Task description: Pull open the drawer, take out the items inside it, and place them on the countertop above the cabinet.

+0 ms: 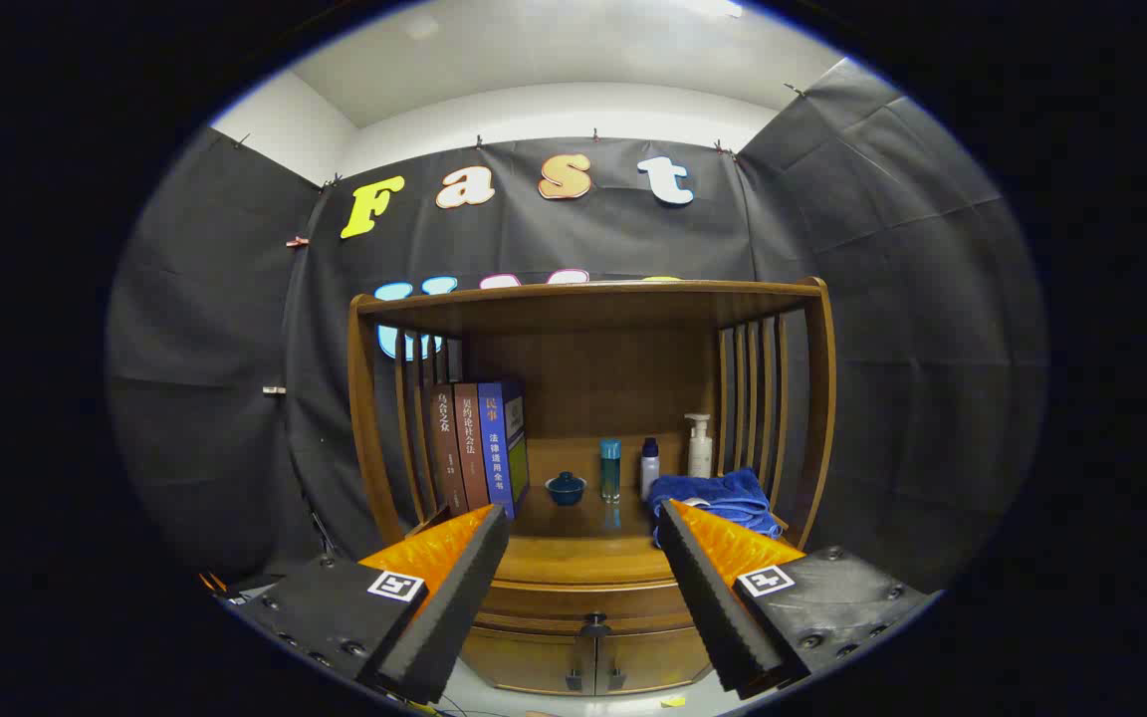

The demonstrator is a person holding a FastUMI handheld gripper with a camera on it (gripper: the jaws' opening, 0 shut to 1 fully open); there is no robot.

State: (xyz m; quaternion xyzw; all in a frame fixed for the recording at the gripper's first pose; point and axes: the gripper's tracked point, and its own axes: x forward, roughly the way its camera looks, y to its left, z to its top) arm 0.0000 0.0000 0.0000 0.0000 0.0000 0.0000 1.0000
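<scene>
Gripper view: the gripper (583, 523) hangs well back from the wooden cabinet (588, 418), its fingers spread wide and holding nothing. The drawer (583, 600), shut, sits at lower centre of the frame, low between the two fingers, its long front running left to right. Its dark knob (593, 626) lies straight ahead and below the fingertips. The countertop (583, 553) is just above it.

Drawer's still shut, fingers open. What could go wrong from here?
1. The drawer knob is small and sits low between the open fingers; a grasp may slip off it.
2. The countertop already holds a cup, bottles and a towel; placed items could knock them over.
</scene>
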